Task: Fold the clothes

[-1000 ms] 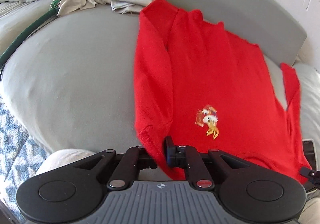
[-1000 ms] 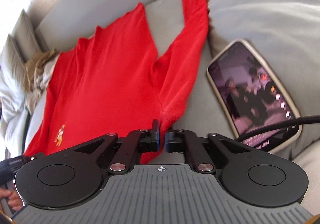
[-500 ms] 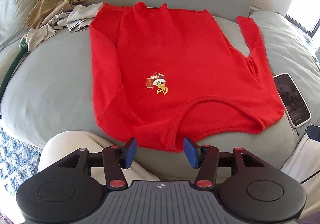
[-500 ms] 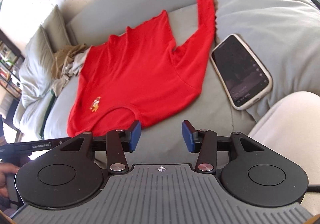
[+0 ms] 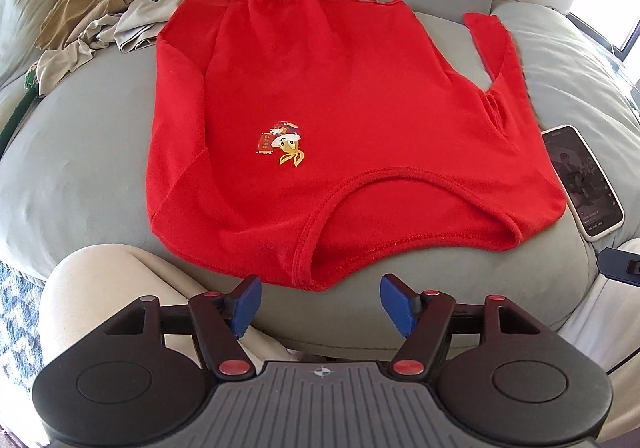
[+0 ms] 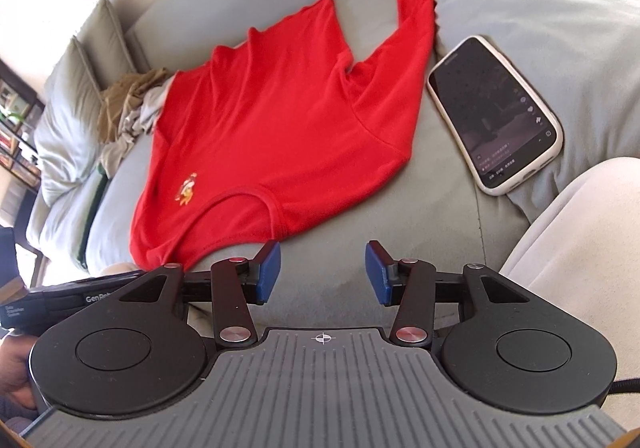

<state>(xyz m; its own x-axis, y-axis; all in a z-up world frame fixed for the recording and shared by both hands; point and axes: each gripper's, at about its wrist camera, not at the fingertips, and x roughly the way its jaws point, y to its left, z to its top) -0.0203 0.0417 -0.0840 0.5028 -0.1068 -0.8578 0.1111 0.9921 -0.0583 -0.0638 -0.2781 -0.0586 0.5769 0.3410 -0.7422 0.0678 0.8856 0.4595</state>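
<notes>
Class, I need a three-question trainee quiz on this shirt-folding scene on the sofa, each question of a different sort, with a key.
1. True or false: the red long-sleeved shirt lies spread flat on the grey sofa cushion.
2. Multiple choice: beside which part of the shirt does the smartphone lie? A) the hem B) the shoulder with the outstretched sleeve C) the cartoon logo
3. Fill in: between the blue pads of the left tool and the right tool there is ____.

Key: 1 true; 2 B; 3 nothing, neither grips the shirt.
</notes>
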